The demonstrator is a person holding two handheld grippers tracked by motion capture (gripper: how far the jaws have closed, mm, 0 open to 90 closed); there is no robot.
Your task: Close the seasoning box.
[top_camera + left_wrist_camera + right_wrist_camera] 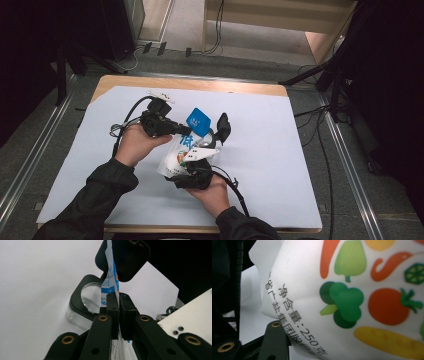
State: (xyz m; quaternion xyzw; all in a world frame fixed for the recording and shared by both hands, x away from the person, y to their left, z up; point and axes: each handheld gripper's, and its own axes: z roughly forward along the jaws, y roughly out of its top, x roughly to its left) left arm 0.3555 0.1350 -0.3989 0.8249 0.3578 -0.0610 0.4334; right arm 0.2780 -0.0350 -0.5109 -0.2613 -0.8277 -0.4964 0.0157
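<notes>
pouch (pixel 186 150) of white plastic, printed with vegetables, hangs above the bench (pixel 280 150) between both hands. left gripper (pixel 119 315) has its jaws clamped on the blue top edge; right gripper (pixel 196 175) seemingly grips the pouch's lower body.

The table (pixel 280 150), under a white sheet, lies bare across its right half and along its far edge; a hand could pass there unhindered. The near-left corner is likewise open, apart from the person's sleeve crossing it. The middle is crowded: the left claw (pixel 176 129) and right claw (pixel 197 172) stand close together with a printed pouch (pixel 182 155) pinched between them, leaving no gap to pass through. Just beyond the pouch a black-rimmed clear container (pixel 220 131) with its lid tipped up blocks the approach from the far side. Cables trail from both claws, one towards the left, one towards the near edge.
</notes>
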